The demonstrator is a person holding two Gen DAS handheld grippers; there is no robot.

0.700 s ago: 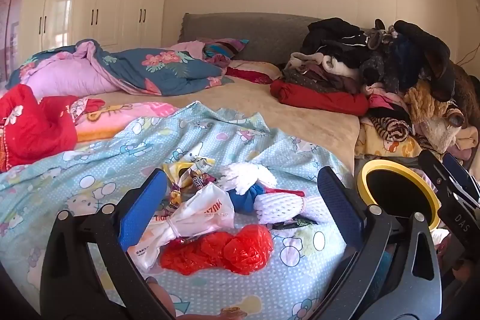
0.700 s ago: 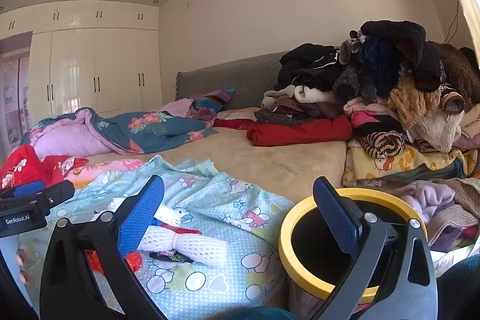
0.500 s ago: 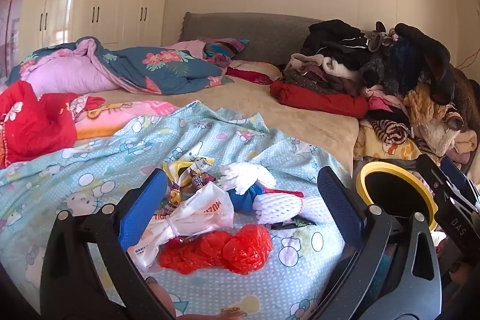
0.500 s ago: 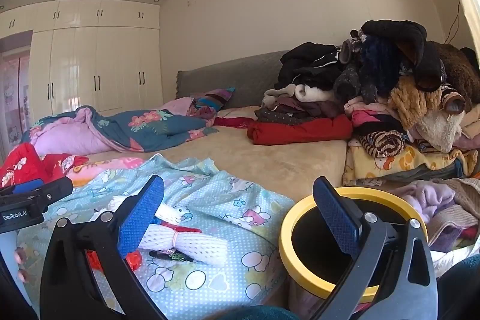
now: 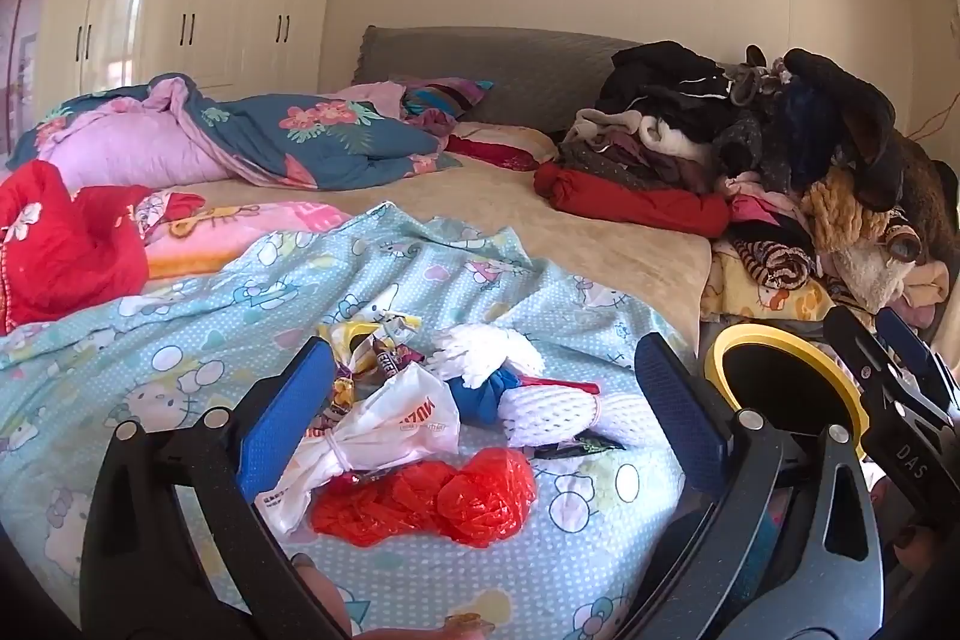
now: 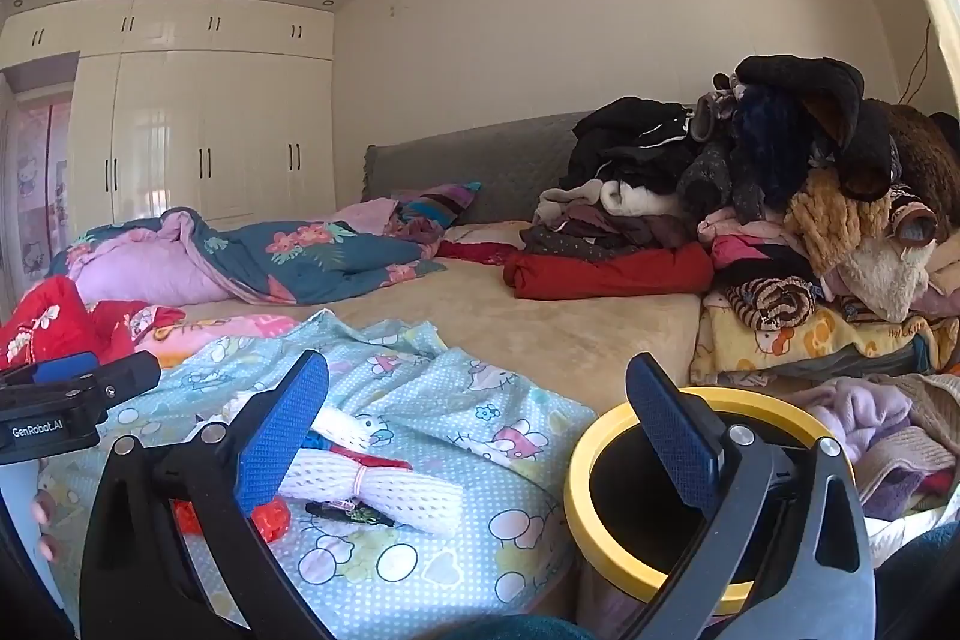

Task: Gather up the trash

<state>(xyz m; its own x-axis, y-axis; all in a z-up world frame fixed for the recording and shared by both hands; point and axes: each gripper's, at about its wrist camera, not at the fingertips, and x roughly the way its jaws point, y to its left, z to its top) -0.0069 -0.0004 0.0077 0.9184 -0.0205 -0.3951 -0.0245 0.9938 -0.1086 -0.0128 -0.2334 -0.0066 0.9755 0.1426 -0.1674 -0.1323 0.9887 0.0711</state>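
Landmark: bin (image 6: 606, 508), yellow-rimmed, black inside, mouth up, standing against the bed edge. All places below are given from it.
Trash: one heap on the blue sheet (image 5: 180, 340), left of the bin and near it. I judge it heaped so that every piece has a short carry.
Red bag (image 5: 444, 496): crumpled, at the near edge of the heap, farthest from the bin's rim of the front pieces.
White bag (image 5: 384, 430): knotted, just behind the red bag and touching it.
Foam net (image 6: 366, 484): long white sleeve lying toward the bin, the closest piece to it.
Wrappers (image 5: 372, 346): small and loose, at the far side of the heap from me.
Left gripper (image 5: 480, 412): my fingers are wide apart and empty, raised off the sheet, framing the heap. I judge this a line-up for a first pick.
Right gripper (image 6: 474, 430): fingers wide apart and empty, one pad over the net side, the other over the bin's mouth.
Clothes (image 6: 780, 196): piled on the bed behind the bin; not trash.
Progress: nothing gripped; the bin's contents cannot be seen.
Risk: thin film may slip from the pads; small wrappers may be left behind.
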